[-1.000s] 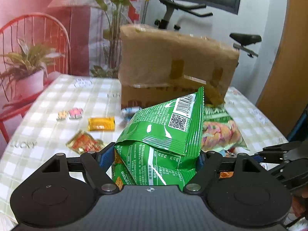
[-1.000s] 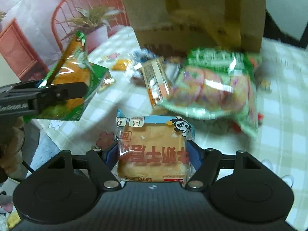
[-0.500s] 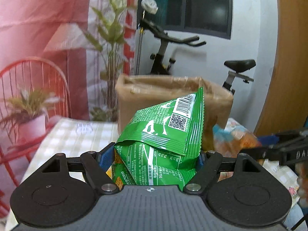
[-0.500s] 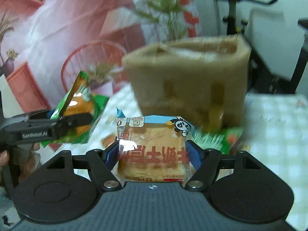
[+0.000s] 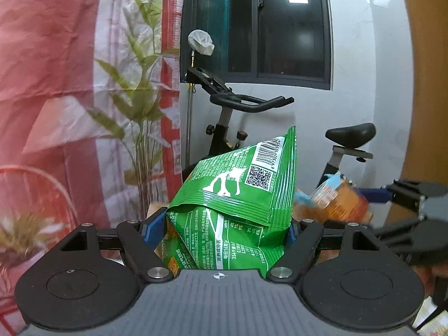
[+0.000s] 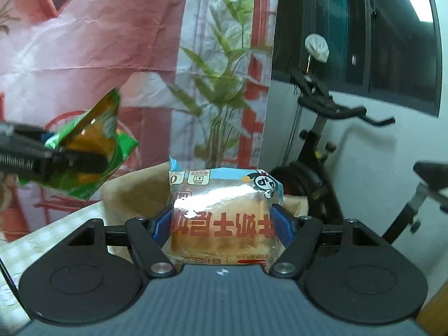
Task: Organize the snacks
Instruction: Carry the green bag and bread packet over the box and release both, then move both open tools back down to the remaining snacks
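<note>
My left gripper (image 5: 225,228) is shut on a green snack bag (image 5: 238,196) and holds it high in the air. It also shows at the left of the right wrist view (image 6: 84,151). My right gripper (image 6: 224,224) is shut on a wrapped bread pack (image 6: 224,212) with red lettering, held above the brown cardboard box (image 6: 134,193). The bread pack shows blurred at the right of the left wrist view (image 5: 338,201). The box is mostly hidden behind the bags.
A black exercise bike (image 5: 246,103) stands behind the box, against a white wall and dark window. A checked tablecloth (image 6: 42,235) shows at lower left of the right wrist view. A plant-print backdrop (image 5: 70,84) hangs at the left.
Both grippers have lifted with their snacks and tilted up; the table and loose snacks have dropped out of view, and the box now sits low behind the held bags.
</note>
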Available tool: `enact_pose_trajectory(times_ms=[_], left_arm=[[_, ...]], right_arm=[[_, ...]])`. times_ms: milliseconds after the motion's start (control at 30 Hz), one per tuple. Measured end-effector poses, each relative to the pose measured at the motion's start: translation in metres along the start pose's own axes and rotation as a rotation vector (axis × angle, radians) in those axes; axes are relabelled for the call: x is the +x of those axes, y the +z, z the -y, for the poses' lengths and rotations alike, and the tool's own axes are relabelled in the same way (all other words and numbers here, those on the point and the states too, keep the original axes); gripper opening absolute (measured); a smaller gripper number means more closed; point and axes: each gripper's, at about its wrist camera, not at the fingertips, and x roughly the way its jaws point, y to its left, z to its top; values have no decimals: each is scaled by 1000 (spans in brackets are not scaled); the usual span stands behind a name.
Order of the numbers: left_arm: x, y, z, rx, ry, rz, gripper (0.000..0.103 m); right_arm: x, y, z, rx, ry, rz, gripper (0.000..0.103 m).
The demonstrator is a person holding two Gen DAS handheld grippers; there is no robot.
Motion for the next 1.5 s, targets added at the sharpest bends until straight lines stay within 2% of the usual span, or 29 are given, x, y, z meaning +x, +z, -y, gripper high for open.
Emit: enact_pose_trajectory(times_ms=[200, 367, 467, 533, 767, 900, 1067, 1233, 1367, 1500], left_arm=[[57, 15, -9, -64, 4, -42, 81], [86, 6, -12, -77, 28, -108, 84], [97, 0, -16, -71, 24, -153, 90], [98, -3, -21, -72, 20, -156, 90], [58, -8, -26, -62, -16, -120, 90], [21, -21, -34, -104, -70, -118, 90], [-22, -49, -48, -122, -25, -134, 90], [-49, -86, -66, -135, 57, -175, 90], [-55, -114, -84, -189, 98, -230, 90], [-63, -135, -101, -240, 126, -243, 90]], right_arm=[[51, -5, 14, 32, 2, -22, 73], [69, -17, 27, 94, 5, -68, 74], [75, -23, 33, 137, 6, -99, 77], [71, -24, 38, 171, 11, -93, 88], [36, -20, 43, 234, 41, -60, 88], [1, -24, 40, 275, 80, -26, 94], [-33, -41, 28, 286, 81, -9, 99], [-45, -81, 13, 350, 62, -69, 103], [-31, -118, 2, 427, 54, -167, 103], [-14, -147, -3, 460, 6, -260, 103]])
